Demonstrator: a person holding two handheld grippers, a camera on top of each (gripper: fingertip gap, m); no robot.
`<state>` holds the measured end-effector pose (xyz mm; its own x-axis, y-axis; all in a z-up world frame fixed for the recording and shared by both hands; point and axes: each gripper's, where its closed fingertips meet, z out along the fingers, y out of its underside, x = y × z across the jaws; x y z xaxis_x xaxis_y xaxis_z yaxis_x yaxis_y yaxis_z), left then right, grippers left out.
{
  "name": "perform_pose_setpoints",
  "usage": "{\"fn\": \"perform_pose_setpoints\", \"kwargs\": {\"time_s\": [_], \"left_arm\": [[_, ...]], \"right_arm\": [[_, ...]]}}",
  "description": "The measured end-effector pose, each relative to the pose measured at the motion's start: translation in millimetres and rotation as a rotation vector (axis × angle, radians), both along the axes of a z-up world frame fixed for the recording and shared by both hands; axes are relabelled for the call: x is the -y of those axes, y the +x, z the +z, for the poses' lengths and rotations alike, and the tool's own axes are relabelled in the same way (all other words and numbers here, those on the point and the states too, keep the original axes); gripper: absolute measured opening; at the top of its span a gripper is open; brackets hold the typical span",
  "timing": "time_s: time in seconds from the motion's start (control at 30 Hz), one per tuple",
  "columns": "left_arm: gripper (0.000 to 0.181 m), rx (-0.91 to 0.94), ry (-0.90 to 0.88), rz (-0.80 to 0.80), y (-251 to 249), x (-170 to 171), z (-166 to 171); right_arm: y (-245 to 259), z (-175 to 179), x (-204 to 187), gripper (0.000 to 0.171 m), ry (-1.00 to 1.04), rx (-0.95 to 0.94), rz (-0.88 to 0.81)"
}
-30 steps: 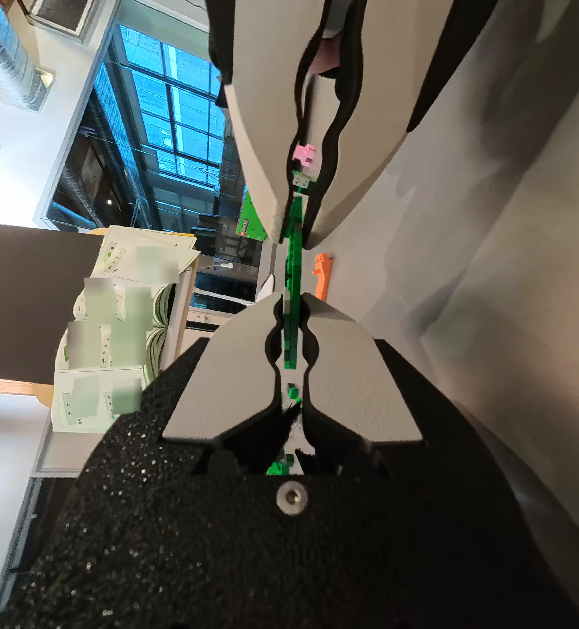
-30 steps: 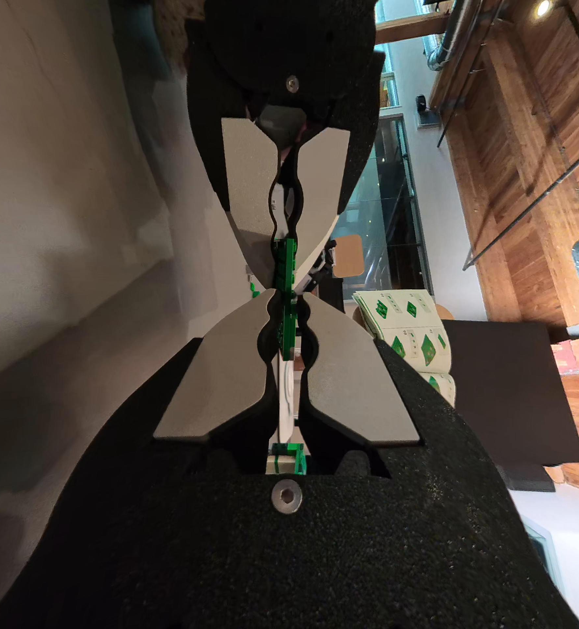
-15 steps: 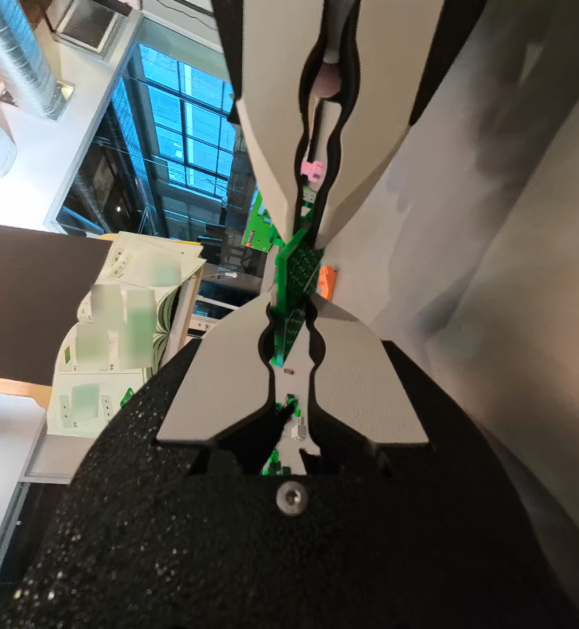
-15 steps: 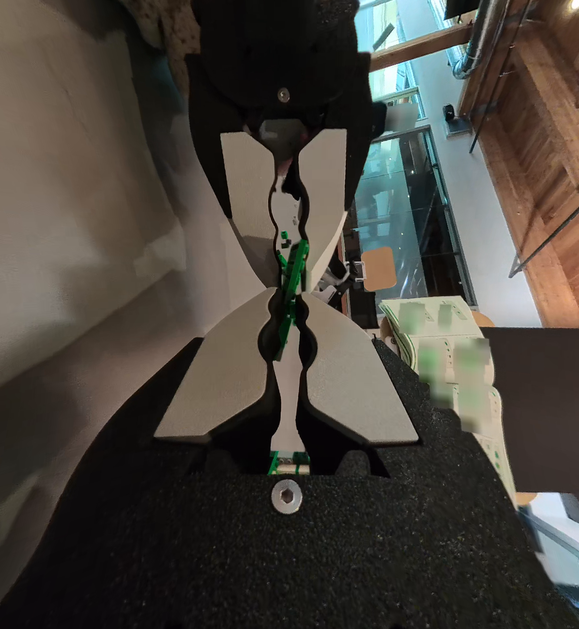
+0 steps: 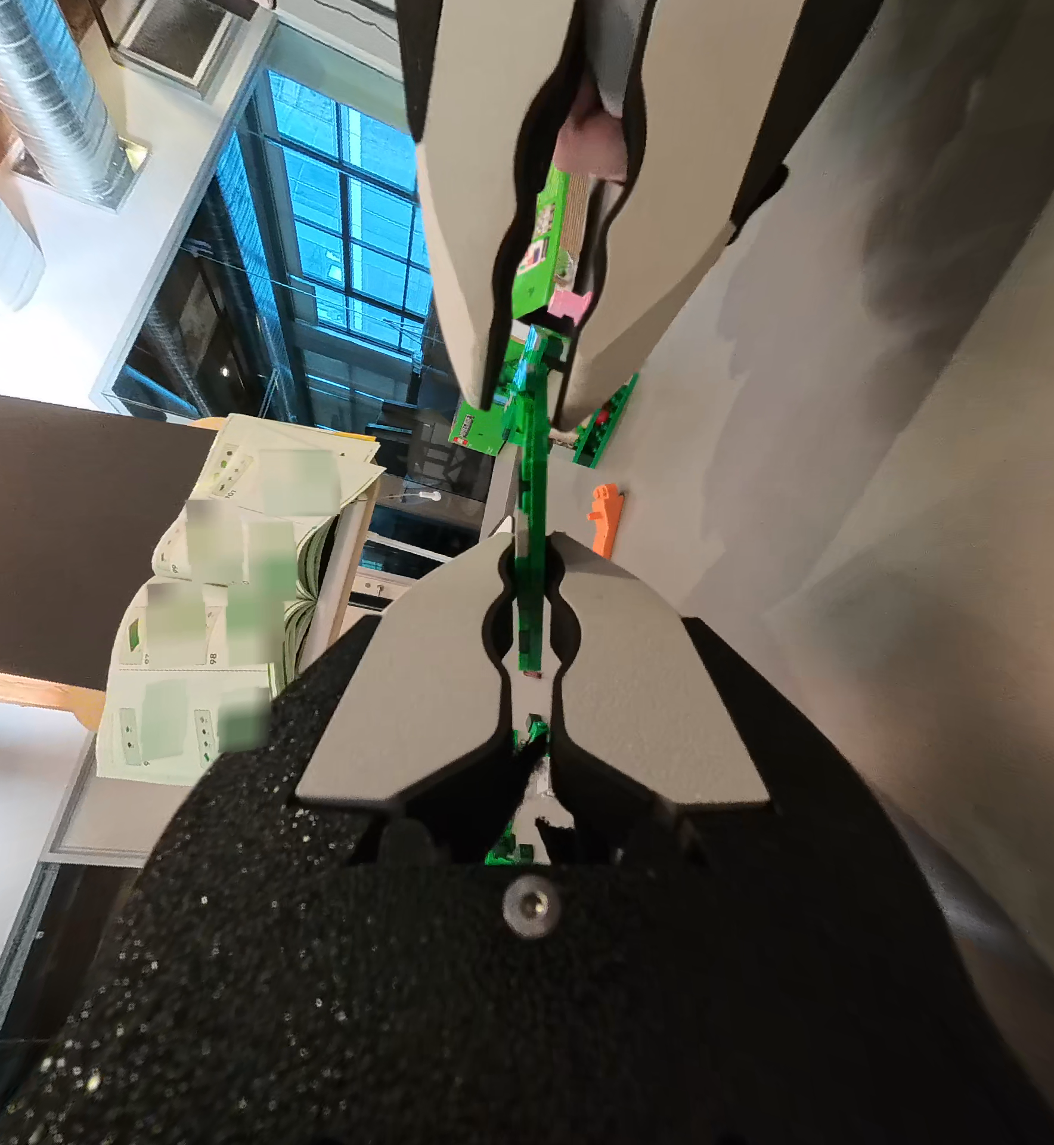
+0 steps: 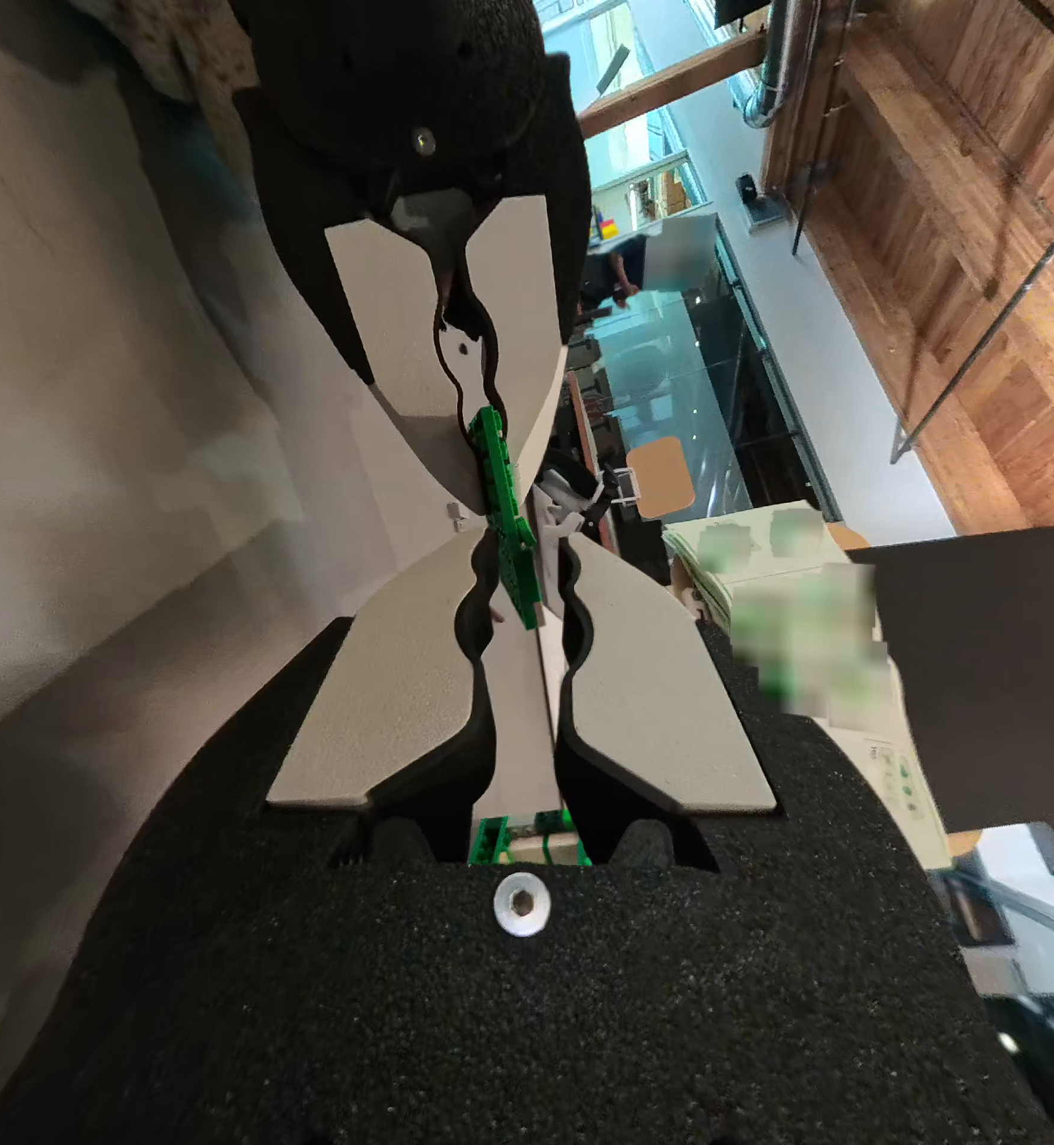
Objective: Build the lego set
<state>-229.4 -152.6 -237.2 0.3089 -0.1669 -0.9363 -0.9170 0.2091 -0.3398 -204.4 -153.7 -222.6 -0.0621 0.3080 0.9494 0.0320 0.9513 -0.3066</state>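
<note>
Green plate point(image 5: 532, 557) of lego, seen edge-on, runs up the middle of the left wrist view, clamped between the tips of the left gripper point(image 5: 531, 554), whose jaws are pressed onto its lower end. Half a second ago that plate leaned to the right and showed its studded face; now it stands straight and thin in the frame. Its upper end reaches the right gripper point(image 5: 527, 396) at the top centre, where the gap between those fingers is wider than before and more shows through it: a pink piece point(image 5: 568, 307) and a bright green box point(image 5: 540, 248).

In the right wrist view the right gripper point(image 6: 521, 551) has its jaws clearly apart around the plate point(image 6: 509, 526); whether they touch it cannot be told. Earlier they sat close on it. The plate tilts slightly to the right at its lower end. Its upper end is between the closed fingers of the left gripper point(image 6: 481, 434) at the upper centre.

An orange piece point(image 5: 606, 519) lies on the grey table point(image 5: 884, 434) right of centre, and a small green build point(image 5: 605, 421) lies just above it, hidden a moment ago. An open instruction booklet point(image 5: 227, 595) leans at the left.
</note>
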Motion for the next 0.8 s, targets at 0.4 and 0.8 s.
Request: {"fn": "perform_pose_setpoints", "kwargs": {"time_s": [0.4, 0.8], "left_arm": [[0.006, -0.049, 0.004, 0.009, -1, 1, -3], [0.005, -0.152, 0.094, 0.026, -5, 3, 1]], "right_arm": [[1, -7, 2, 0.006, 0.166, 0.048, -0.022], [7, -5, -10, 0.041, -0.036, 0.034, 0.034]]}}
